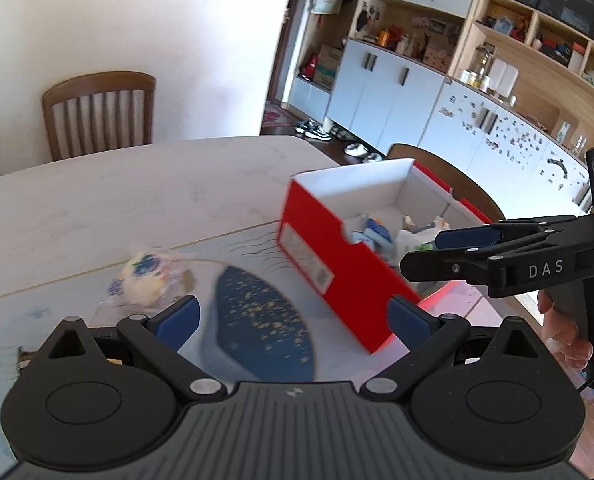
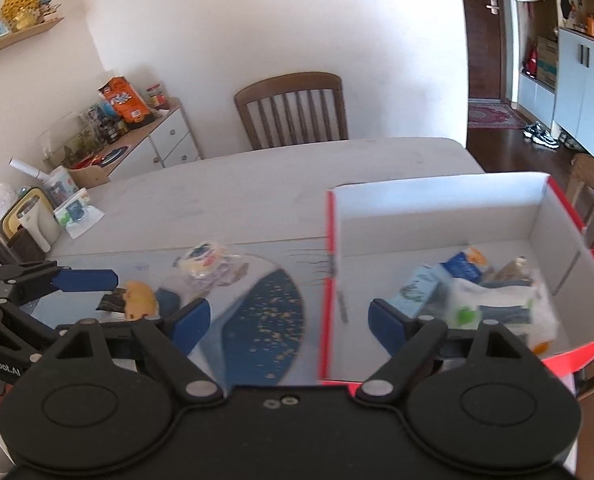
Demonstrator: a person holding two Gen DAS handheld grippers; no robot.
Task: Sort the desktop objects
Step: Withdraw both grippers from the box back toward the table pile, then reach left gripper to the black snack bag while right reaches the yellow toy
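Right up close, left claw (image 1: 293, 316), black with blue pads (image 1: 179, 316). Wide open, nothing between the pads, hanging over the near part of the table.

Under it, big pale table (image 1: 97, 200) with a rounded far corner. Brown wooden chair (image 1: 97, 108) pushed in at the far edge.

On the near half of the table, shiny see-through mat (image 1: 37, 320) with a big dark blue oval patch (image 1: 265, 320) full of little yellow specks.

Next, red box (image 1: 337, 264), white inside, no lid on. Standing by the right edge of the table, just right of the blue patch, with its near left corner on the mat. Down in its bottom, a heap of small packets (image 2: 477, 292), blue and white ones, one with a green spot. Too blurry to say what they are.

Then right claw (image 2: 289, 320), black with blue pads too. Also wide open and holding nothing, up over the left wall of the box. Seen from the left side, poking out flat above the box's near corner, with a hand (image 1: 565, 332) wrapped round its handle.

Still out on the mat, left of the blue patch, a round yellow and white thing in a clear wrapper (image 1: 145, 276), with a blue mark on top.

Smallest of all, a little toy with a yellow-orange head (image 2: 139, 300), lying on the mat nearer the near edge, close to the left claw. Cannot tell if touching.
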